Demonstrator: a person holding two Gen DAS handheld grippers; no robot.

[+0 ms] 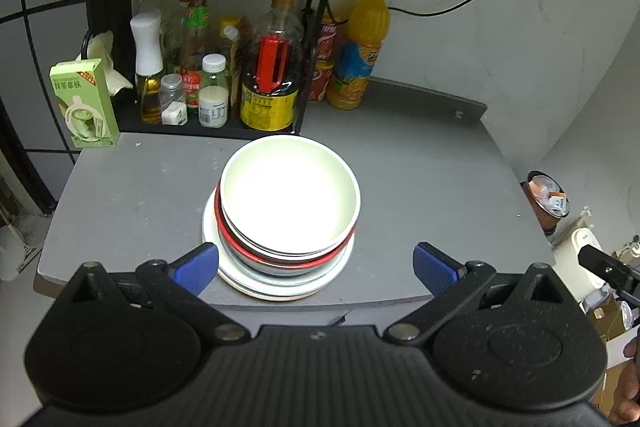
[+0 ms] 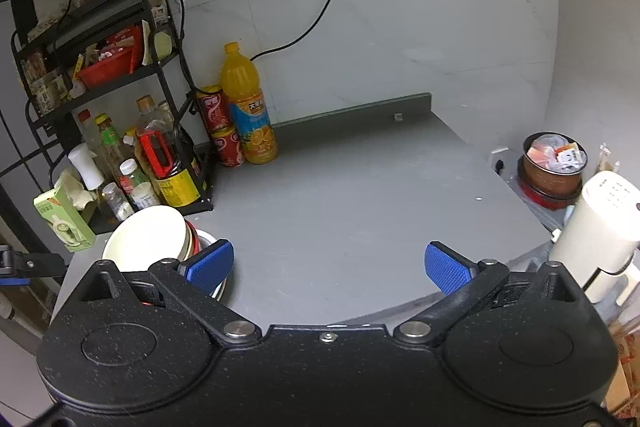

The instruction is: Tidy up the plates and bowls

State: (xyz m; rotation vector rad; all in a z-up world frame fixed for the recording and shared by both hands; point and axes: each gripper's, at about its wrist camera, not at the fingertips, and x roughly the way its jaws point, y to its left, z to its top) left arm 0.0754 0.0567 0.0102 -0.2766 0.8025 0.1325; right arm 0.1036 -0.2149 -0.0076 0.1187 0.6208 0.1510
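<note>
Both jaws gape empty; stacked bowls [image 1: 288, 203] sit before the rack [image 1: 120, 115], bottles [image 1: 360, 51] seemingly behind.

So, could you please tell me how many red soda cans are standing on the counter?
2: an upper red soda can stacked on a lower red soda can, between the black rack and the orange juice bottle. Others may be hidden behind.

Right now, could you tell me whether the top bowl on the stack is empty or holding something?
Empty: the white bowl sits upright atop the red-rimmed bowl and plates, its interior showing only bare glaze under glare.
</note>
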